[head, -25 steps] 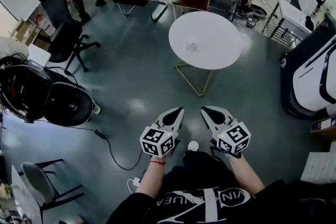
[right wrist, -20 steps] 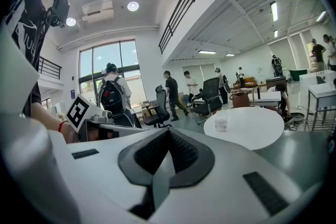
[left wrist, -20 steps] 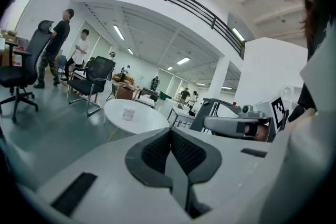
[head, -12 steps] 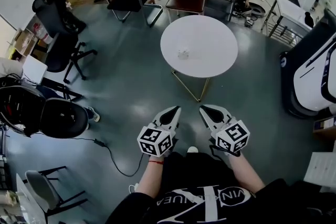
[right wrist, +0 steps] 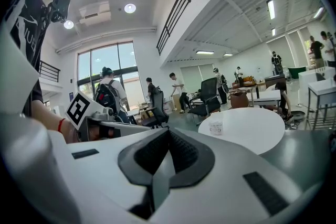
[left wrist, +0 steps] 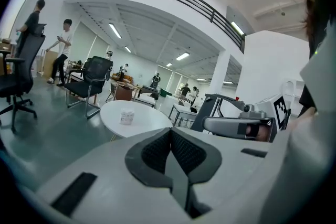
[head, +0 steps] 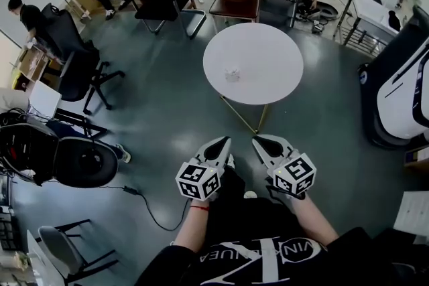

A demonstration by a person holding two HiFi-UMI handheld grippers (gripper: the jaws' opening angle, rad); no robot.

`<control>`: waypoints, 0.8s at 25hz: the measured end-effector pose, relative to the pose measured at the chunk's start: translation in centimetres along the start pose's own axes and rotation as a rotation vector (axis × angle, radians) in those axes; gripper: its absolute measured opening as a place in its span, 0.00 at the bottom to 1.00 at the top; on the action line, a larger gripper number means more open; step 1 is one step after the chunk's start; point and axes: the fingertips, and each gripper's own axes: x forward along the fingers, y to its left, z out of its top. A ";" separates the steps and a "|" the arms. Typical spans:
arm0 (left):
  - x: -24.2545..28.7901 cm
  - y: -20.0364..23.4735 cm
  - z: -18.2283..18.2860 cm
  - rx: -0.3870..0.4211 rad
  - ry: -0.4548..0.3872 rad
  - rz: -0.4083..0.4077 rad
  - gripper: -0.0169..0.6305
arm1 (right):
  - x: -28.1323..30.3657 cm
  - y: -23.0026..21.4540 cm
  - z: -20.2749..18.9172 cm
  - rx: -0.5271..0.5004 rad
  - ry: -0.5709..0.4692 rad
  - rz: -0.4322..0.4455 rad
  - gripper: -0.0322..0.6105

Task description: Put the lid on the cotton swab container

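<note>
Open hall with a grey floor [head: 167, 110]. A large white and black housing [head: 402, 90] stands at the right edge of the head view.

A round white bench [head: 268, 50] on thin metal legs stands out on the floor, ahead of the person and well apart from both claws. It appears in the left gripper view [left wrist: 144, 120] and in the right gripper view [right wrist: 257, 131]. A black office chair [head: 67, 57] stands to the left of the bench, well clear of it.

The left claw [head: 223, 142] and right claw [head: 260, 141] are held side by side, low in front of the person, both pointing toward the bench. In its own view the left claw [left wrist: 170, 131] has its pads pressed together with nothing between them. The right claw [right wrist: 168, 131] is likewise closed and empty.

The cotton swab container [head: 232, 72] is a small pale tub standing upright on the bench, on the left part of the top. It also shows in both gripper views [left wrist: 126, 117] [right wrist: 216, 127]. Whether its lid is on cannot be determined at this range.
</note>
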 end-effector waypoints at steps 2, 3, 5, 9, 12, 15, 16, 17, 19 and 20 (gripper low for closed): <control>0.9 0.4 0.2 0.005 0.006 -0.012 0.04 | 0.7 -0.7 0.2 -0.002 0.005 -0.005 0.05; 1.3 0.6 0.4 0.006 0.008 -0.017 0.04 | 1.0 -1.1 0.3 -0.004 0.006 -0.006 0.05; 2.4 1.0 0.9 0.006 0.009 -0.026 0.04 | 1.7 -1.9 0.6 -0.005 0.009 -0.009 0.05; 4.8 2.5 2.3 0.017 0.018 -0.045 0.04 | 3.7 -3.9 1.3 0.004 0.017 -0.017 0.05; 6.2 4.1 3.5 0.033 0.038 -0.044 0.04 | 5.7 -5.1 2.2 0.009 0.020 -0.017 0.05; 7.7 5.6 5.1 0.044 0.043 -0.057 0.04 | 7.6 -6.4 3.4 0.018 0.017 -0.024 0.05; 8.2 6.1 5.6 0.046 0.045 -0.064 0.04 | 8.2 -6.8 3.7 0.018 0.017 -0.026 0.05; 8.7 6.6 6.1 0.046 0.046 -0.071 0.04 | 8.8 -7.2 3.9 0.018 0.018 -0.028 0.05; 9.5 7.7 6.8 0.044 0.052 -0.084 0.04 | 10.1 -7.9 4.3 0.019 0.023 -0.035 0.05; 9.9 8.3 7.1 0.043 0.056 -0.091 0.04 | 10.8 -8.2 4.4 0.021 0.026 -0.040 0.05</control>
